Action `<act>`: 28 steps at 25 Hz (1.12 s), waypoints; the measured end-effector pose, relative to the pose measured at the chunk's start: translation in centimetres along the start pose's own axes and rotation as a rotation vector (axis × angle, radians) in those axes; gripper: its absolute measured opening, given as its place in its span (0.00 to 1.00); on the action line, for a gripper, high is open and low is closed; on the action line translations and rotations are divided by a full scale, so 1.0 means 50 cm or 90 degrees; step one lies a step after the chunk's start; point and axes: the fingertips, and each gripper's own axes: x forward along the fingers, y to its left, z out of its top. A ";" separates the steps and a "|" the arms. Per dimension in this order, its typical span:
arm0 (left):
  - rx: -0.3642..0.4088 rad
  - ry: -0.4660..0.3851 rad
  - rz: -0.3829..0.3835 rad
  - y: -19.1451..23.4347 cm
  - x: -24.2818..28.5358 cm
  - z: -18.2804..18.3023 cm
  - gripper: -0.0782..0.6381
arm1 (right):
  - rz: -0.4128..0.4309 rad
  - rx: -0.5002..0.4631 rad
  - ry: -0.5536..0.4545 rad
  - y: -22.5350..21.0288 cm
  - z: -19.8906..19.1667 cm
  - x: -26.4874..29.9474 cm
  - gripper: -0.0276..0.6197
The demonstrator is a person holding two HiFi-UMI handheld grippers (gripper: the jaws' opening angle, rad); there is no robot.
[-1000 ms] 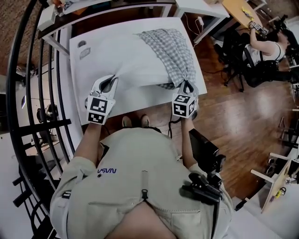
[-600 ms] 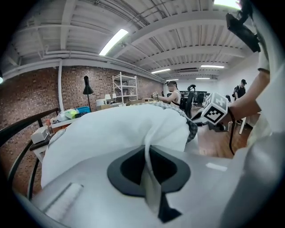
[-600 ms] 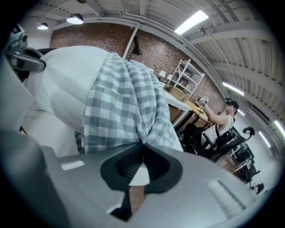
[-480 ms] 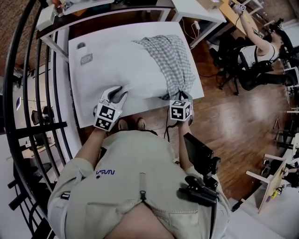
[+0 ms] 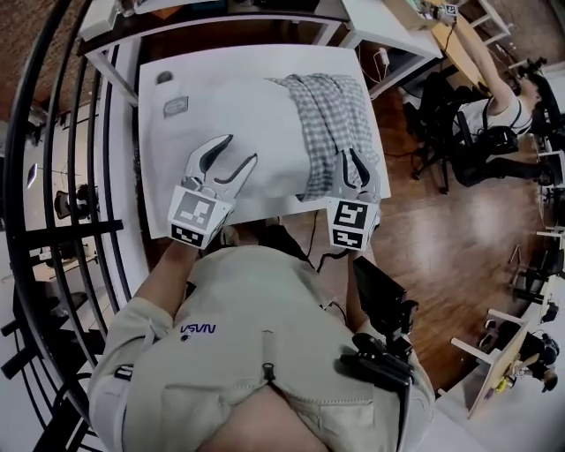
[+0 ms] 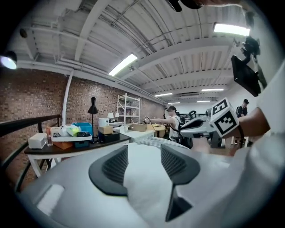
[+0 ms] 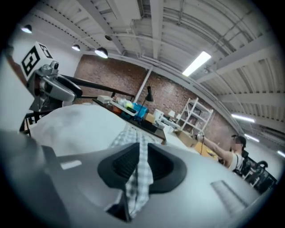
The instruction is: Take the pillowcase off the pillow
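Observation:
A white pillow lies on the white table. The grey checked pillowcase is bunched over the pillow's right end. My left gripper is at the pillow's near edge. Its jaws are opening and stand wide apart, with white pillow fabric lying loose between them. My right gripper is at the pillowcase's near corner. Its jaws are opening too, and a strip of checked cloth hangs in the narrow gap. The right gripper's marker cube shows in the left gripper view.
A black metal railing curves along the left. A second table with boxes stands behind. To the right are wooden floor, desks and a seated person. A small label lies at the far left of the white surface.
Both grippers were shut a second ago. Now the left jaws stand wide apart and the right jaws have parted slightly around the cloth. Both grippers stay at the pillow's near edge.

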 end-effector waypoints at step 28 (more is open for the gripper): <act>0.020 0.261 0.041 0.112 0.278 -0.098 0.14 | 0.328 -0.206 0.182 0.105 0.046 0.508 0.07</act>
